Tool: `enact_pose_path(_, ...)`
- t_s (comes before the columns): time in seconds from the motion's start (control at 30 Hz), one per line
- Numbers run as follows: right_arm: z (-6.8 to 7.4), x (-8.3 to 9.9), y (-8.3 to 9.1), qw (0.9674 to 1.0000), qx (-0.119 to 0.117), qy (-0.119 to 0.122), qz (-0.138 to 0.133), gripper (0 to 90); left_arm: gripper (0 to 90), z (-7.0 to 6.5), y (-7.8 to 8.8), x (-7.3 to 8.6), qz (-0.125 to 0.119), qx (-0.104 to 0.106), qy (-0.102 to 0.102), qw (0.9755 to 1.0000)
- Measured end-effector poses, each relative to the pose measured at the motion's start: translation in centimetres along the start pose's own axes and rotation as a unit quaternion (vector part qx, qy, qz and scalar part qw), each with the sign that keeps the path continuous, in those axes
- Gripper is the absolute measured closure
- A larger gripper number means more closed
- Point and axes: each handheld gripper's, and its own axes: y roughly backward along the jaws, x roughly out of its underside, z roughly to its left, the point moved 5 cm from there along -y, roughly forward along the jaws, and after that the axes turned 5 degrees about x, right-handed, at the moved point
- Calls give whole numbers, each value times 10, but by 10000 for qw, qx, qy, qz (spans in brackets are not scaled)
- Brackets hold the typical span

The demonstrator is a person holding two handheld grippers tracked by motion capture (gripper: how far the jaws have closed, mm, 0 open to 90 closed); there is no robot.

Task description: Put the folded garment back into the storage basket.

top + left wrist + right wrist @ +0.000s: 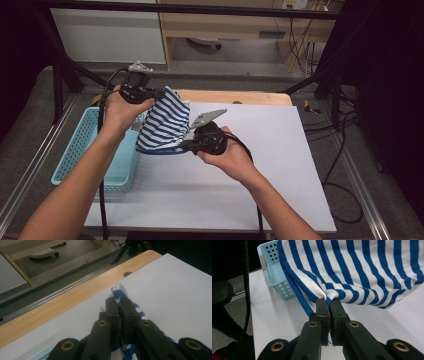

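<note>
Blue-and-white striped cloth garment [162, 125] hangs in the air above the counter's left edge, bunched between both tools, beside the light blue perforated plastic basket [90, 145].

Left hand-held gripper [119, 305]: jaws pressed together, pinching a fold of the cloth at the upper corner. Right hand-held gripper [329, 305]: jaws likewise clamped on the lower hem, a tuck of stripes bulging just past the tips.

Judgement: the cloth is being lifted clear of the basket for spreading. To do it well, keep both pinches firm, draw the hands apart evenly so the fabric goes taut without slipping, and keep the hem above the basket rim.

White sheet-covered counter [250, 165] is bare toward its right and near edges; ample room there. A wooden strip [62, 302] runs along the far edge.
</note>
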Motion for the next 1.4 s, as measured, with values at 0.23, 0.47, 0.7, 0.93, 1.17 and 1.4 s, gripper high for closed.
enact_pose_path(0.23,5,-17,-11,10000,9,38,-68,872,859,17,17,3,-73,-99,71,9999)
enact_pose_path(0.47,15,-34,-23,9998,-7,127,-171,872,859,34,36,7,-174,-212,199,9994)
enact_pose_path(0.7,21,-44,-34,9996,-5,164,-230,872,859,45,46,10,-224,-271,228,9991)
enact_pose_path(0.93,27,-53,-45,9994,-1,116,-313,872,859,58,56,16,-262,-361,338,9984)
enact_pose_path(1.17,35,-61,-57,9992,-51,174,-369,872,858,68,62,26,-273,-443,381,9979)
enact_pose_path(1.4,44,-67,-71,9989,-112,244,-371,872,858,79,69,35,-308,-477,477,9972)
